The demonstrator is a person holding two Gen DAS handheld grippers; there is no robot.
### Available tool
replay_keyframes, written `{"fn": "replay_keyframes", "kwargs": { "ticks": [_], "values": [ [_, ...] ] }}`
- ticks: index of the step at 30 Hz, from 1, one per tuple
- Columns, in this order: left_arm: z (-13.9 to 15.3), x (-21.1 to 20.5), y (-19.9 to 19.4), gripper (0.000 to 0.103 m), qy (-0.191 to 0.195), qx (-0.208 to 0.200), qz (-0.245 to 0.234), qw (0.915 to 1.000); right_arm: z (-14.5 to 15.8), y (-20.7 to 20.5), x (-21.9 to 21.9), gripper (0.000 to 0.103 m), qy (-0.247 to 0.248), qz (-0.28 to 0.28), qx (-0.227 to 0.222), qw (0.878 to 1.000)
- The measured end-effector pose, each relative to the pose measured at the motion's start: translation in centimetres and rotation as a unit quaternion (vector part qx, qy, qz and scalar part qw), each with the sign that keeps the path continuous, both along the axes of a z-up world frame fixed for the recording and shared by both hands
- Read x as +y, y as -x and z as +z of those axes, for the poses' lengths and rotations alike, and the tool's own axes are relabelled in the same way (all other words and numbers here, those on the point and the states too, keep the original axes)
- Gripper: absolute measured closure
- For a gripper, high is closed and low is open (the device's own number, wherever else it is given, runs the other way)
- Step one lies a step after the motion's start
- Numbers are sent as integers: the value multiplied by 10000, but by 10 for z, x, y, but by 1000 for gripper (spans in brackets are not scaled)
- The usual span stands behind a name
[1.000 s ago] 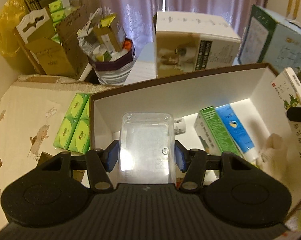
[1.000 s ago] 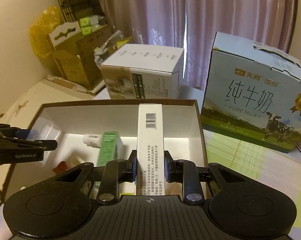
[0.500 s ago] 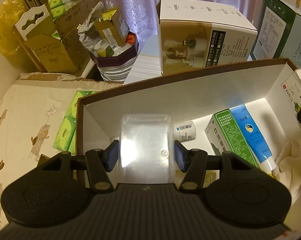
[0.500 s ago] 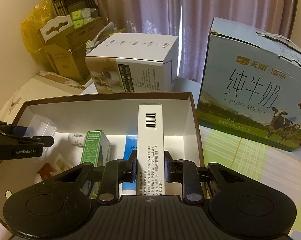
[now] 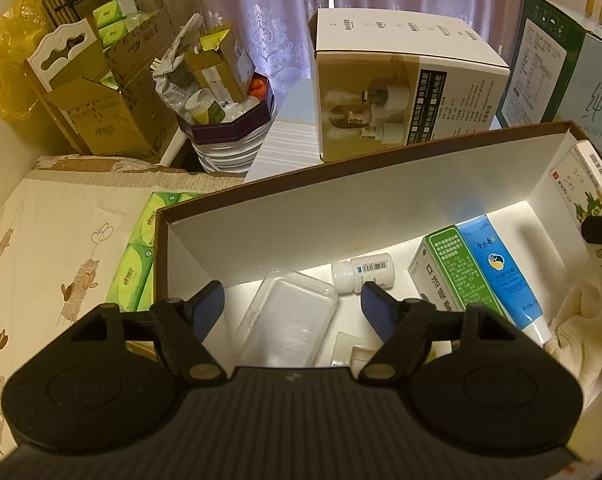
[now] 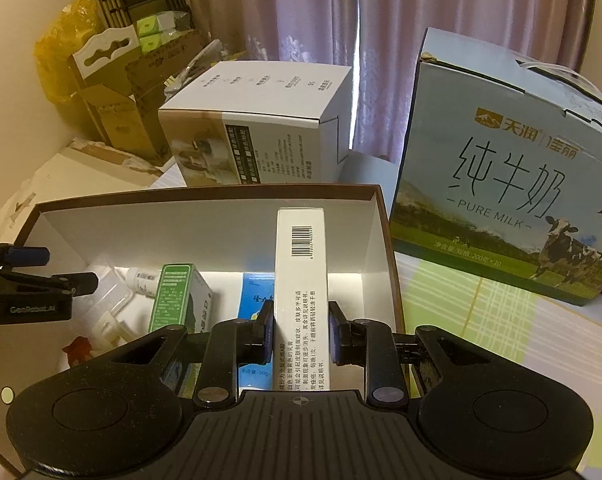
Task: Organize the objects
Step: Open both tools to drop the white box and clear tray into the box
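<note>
A brown-rimmed box with white walls (image 5: 341, 208) holds the objects. My left gripper (image 5: 291, 300) is open above a clear plastic case (image 5: 289, 324) that lies on the box floor at the left. Beside it lie a small white bottle (image 5: 365, 270), a green carton (image 5: 453, 272) and a blue tube (image 5: 497, 272). My right gripper (image 6: 300, 334) is shut on a long white carton with a barcode (image 6: 301, 264), held over the right side of the box (image 6: 377, 240). The left gripper also shows in the right wrist view (image 6: 33, 276).
A white product box (image 6: 261, 120) and a blue milk carton case (image 6: 501, 168) stand behind the box. Green tissue packs (image 5: 137, 256) lie left of it on a printed cloth. Cardboard boxes and a full bin (image 5: 225, 104) stand at the back left.
My left gripper opened and let go of the clear case, which now lies tilted on the box floor. The right gripper still holds the white carton, a little lower into the box.
</note>
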State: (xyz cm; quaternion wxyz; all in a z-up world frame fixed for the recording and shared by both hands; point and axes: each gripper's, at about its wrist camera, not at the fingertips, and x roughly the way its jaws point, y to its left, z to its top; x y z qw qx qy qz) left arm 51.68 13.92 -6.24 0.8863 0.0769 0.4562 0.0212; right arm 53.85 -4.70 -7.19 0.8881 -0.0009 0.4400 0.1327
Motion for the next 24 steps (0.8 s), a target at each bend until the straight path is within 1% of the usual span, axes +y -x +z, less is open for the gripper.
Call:
{"fn": "replay_keyframes", "kwargs": {
  "ticks": [4,5,6,8,10,12,15,16,19,24],
  "values": [
    [1,1,1,25,68,-38,-41,10000,-2,-3,2,80,86,-22,-87,9999],
    [1,1,1,25,79,-50,-57,9999,-2,-3,1,80,86,-65,-172,9998],
    [2,0,2,22,96,-61,-72,9999,-1,-3,1,80,89,-103,-264,9996],
    [4,0,4,21,148,-98,-97,9998,-1,-5,1,78,180,-180,-305,9992],
    [5,-1,8,18,205,-111,-137,9996,1,-4,-1,72,197,-203,-326,9991],
    [7,-2,12,17,243,-147,-177,9994,3,0,-4,66,90,-186,-319,9993],
    [12,-4,19,9,270,-200,-210,9992,5,10,-7,56,-42,-145,-292,9995],
    [14,-5,21,9,290,-226,-225,9991,6,14,-8,53,-71,-130,-291,9995],
    [20,-7,30,7,365,-280,-256,9986,9,27,-9,47,-155,-108,-268,9995],
    [35,-9,47,3,485,-437,-381,9971,19,51,-8,41,-327,-123,-293,9990]
  ]
}}
